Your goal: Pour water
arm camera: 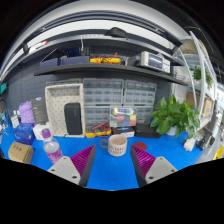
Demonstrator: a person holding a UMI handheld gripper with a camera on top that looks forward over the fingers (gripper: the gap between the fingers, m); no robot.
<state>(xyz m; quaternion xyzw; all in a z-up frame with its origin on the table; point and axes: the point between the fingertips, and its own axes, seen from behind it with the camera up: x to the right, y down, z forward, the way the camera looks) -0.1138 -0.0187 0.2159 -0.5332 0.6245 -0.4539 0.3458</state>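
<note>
A: Our jaws stand spread, their 2 magenta pads apart and pinching nothing; the small pale ribbed cup sits just ahead, between the fingertips, on the blue desk.

B: And the water? We judge it to be in the small clear plastic bottle with the pink cap, off to the left near the purple container; well apart from the cup.

A: Risk: swinging left, we could clip the cup and topple it; it looks light.

B: Open desk lies right, before the green potted plant; the left is crowded.
</note>
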